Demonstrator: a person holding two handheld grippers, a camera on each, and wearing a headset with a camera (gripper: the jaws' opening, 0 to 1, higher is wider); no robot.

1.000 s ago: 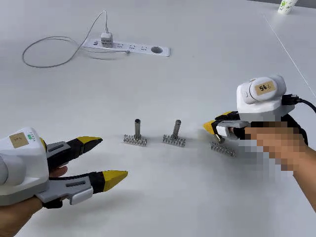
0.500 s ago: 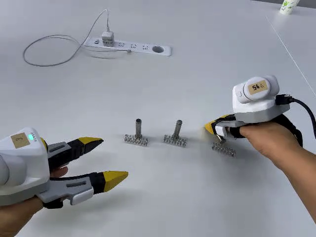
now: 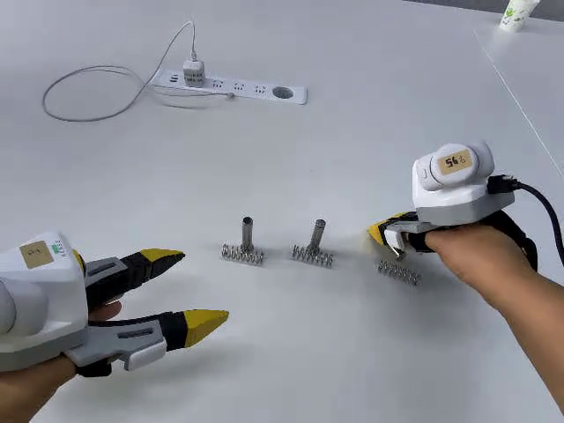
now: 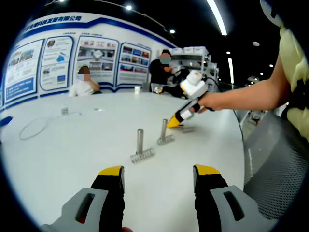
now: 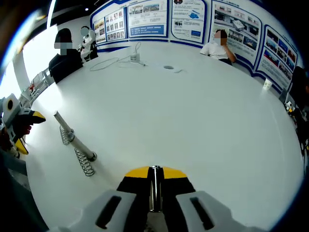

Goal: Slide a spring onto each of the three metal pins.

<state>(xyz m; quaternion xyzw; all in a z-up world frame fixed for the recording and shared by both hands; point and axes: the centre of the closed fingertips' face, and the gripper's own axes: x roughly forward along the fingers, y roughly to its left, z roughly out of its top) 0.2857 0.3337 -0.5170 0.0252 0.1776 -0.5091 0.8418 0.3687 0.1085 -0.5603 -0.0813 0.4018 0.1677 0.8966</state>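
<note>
1. Evidently, the right tool [image 3: 388,234] is pinching the third pin [image 5: 154,191] between pressed-together jaws, just beside the loose spring [image 3: 398,272], probably to thread it.
2. The left tool [image 3: 187,286] is waiting near left, jaws spread and empty.
3. The left pin [image 3: 248,231] and the middle pin [image 3: 318,233] are standing upright, with the left spring [image 3: 241,256] and the middle spring [image 3: 312,256] lying at their feet, not yet on.
4. The counter [image 3: 352,150] is giving open room all round, and the power strip [image 3: 233,86] is lying far off.

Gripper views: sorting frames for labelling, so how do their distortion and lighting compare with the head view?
Head view: undistorted, even light, soft shadow under the left gripper. Left gripper view: fisheye curves the table, ceiling lights glare. Right gripper view: same curving, blown-out upper left.
</note>
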